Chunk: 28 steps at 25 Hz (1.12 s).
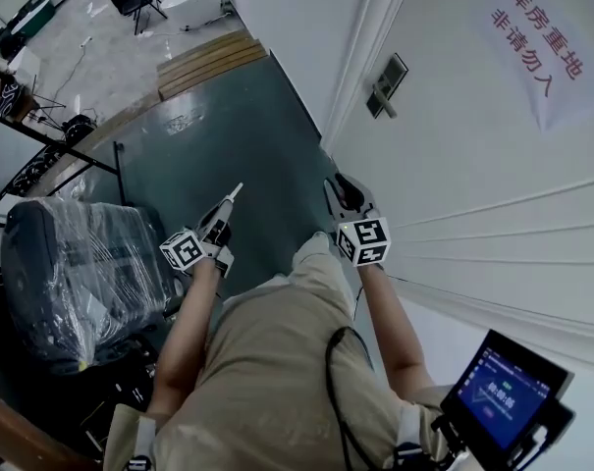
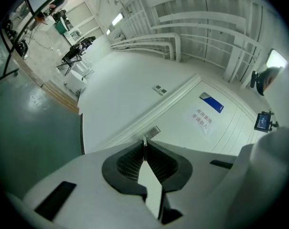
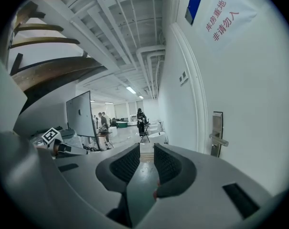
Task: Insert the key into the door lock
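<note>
The step in hand is judged to be the approach: the key [image 1: 235, 193] is held but has not yet been brought to the door lock [image 1: 386, 86].

The left gripper [image 1: 221, 220] is closed tight on the key. Only a thin metal tip is seen past its jaws in the left gripper view, and in the head view a pale sliver sticks out over the dark floor [image 1: 247, 135]. The key is well apart from the lock, to its near left. From the left gripper, the lock plate is seen just past the key tip, so the key appears to be roughly aimed at it.

The right gripper [image 1: 344, 192] is held near the white door [image 1: 473, 165], with its jaws a narrow way apart and nothing between them. In its own view the handle [image 3: 219, 140] is seen at the right.

For the next move, the key would need to be carried far and to the right, up to the lock plate. Its blade would then have to be turned to suit the slot and pushed straight in. The keyhole itself cannot be made out, so its place on the plate would have to be found first.
</note>
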Each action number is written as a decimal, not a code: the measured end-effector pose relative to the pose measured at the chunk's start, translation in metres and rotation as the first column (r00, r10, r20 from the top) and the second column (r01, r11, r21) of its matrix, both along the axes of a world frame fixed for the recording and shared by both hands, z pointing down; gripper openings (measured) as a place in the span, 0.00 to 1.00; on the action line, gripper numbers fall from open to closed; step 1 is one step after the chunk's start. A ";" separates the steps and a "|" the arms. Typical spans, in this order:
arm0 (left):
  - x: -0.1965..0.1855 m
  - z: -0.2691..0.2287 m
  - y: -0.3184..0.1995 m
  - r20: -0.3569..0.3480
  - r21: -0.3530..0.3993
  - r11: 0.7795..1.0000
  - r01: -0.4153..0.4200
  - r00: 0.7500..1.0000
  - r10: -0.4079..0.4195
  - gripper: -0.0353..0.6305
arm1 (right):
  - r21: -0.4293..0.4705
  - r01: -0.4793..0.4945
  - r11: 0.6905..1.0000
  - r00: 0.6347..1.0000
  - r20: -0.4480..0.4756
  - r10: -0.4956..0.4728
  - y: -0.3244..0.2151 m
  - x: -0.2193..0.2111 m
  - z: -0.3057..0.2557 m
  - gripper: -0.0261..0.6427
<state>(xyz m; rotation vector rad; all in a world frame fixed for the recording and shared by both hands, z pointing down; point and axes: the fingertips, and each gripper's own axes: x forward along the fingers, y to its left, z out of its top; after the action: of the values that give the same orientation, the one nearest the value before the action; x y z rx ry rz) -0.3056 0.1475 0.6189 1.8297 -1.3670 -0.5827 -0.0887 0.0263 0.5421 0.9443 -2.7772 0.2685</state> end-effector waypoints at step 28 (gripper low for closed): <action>0.073 0.009 -0.214 -0.012 -0.070 0.996 -0.054 0.999 0.053 0.10 | 0.004 -0.014 1.000 0.997 -0.081 0.014 -0.212 0.067 0.004 0.17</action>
<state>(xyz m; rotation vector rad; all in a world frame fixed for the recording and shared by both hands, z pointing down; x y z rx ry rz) -0.2328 -0.0663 0.6276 1.7987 -1.3120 -0.5091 -0.0217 -0.1856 0.5466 0.9543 -2.6991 0.2230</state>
